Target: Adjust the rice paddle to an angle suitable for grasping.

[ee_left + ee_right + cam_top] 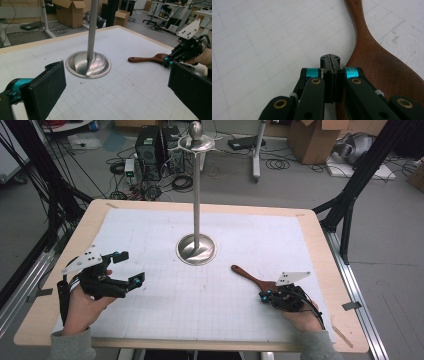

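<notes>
My right gripper (331, 60) is clenched empty beside the wooden spatula (384, 67); my left gripper (112, 85) stands released near the metal stand (88, 64).

left claw (131, 267) agape, right claw (263, 296) pressed together

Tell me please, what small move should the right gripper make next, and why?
Probably open its jaws. The right gripper is shut with nothing between the pads, resting at the edge of the wooden spatula, which lies flat on the table mat. It likely cannot grasp the spatula until the jaws part.
</notes>
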`<act>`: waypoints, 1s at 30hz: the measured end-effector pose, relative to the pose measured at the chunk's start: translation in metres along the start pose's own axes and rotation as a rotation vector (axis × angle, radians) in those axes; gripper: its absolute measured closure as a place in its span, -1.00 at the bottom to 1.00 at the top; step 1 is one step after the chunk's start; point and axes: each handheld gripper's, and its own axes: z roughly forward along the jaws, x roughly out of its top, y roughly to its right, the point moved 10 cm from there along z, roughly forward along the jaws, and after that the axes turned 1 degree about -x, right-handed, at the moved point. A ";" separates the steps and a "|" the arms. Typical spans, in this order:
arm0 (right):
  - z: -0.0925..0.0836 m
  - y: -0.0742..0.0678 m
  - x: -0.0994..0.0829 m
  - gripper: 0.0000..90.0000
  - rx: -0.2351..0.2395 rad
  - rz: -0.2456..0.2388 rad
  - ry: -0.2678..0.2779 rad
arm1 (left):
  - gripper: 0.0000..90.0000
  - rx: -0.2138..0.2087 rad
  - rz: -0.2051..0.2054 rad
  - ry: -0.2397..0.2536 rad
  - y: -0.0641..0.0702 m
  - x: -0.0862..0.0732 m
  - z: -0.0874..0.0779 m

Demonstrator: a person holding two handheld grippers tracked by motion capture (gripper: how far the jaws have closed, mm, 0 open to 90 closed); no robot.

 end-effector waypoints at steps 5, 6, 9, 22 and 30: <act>-0.008 -0.003 0.011 0.98 0.020 -0.013 0.053 | -0.96 0.001 -0.008 0.003 -0.002 -0.001 -0.002; -0.010 -0.003 0.013 0.95 0.023 -0.009 0.067 | -0.96 0.000 -0.012 0.005 -0.002 -0.001 -0.002; -0.014 -0.002 0.019 0.60 0.029 -0.006 0.087 | -0.96 -0.002 -0.012 -0.001 -0.002 -0.002 -0.001; -0.025 0.006 0.035 -0.59 -0.022 -0.054 0.003 | -0.96 -0.001 -0.015 0.008 -0.002 -0.001 -0.003; -0.035 0.013 0.051 -0.69 -0.045 -0.095 -0.051 | -0.96 0.000 -0.020 0.013 -0.004 0.000 -0.006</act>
